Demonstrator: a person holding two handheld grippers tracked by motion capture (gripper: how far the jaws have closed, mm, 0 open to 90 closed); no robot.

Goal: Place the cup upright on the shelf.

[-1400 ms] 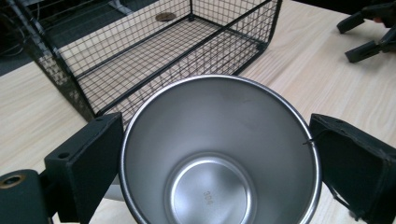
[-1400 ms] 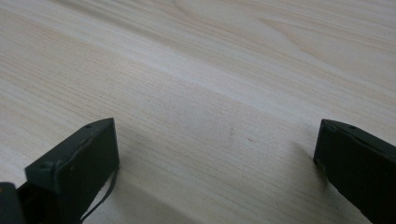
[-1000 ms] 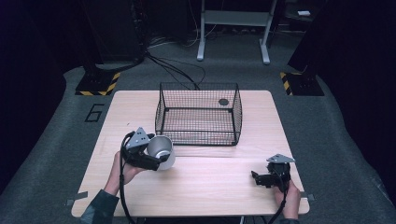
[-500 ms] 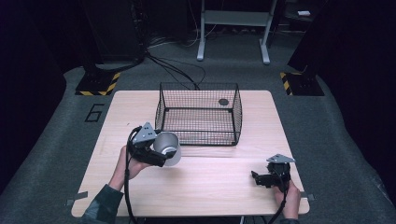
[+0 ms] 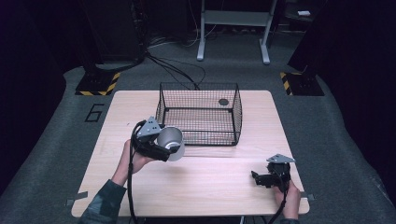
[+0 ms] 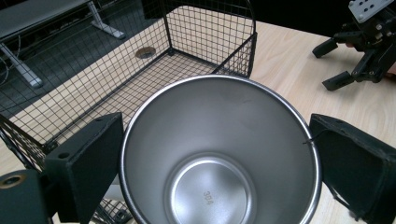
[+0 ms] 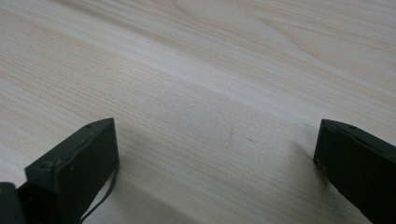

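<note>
Dim room, lit table (image 5: 201, 186) (brightest at centre); soft glare inside the steel cup (image 6: 219, 154); nearest jaws slightly blurred.

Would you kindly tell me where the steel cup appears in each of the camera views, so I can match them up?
High view: the steel cup sits left of centre, held in the left gripper, just in front of the wire basket.
Left gripper view: the cup takes up the lower middle, open mouth toward the camera, between the two black jaws.
Right gripper view: the cup is not in it; bare table lies between its jaws.
Shared landmark: the wire basket.
</note>
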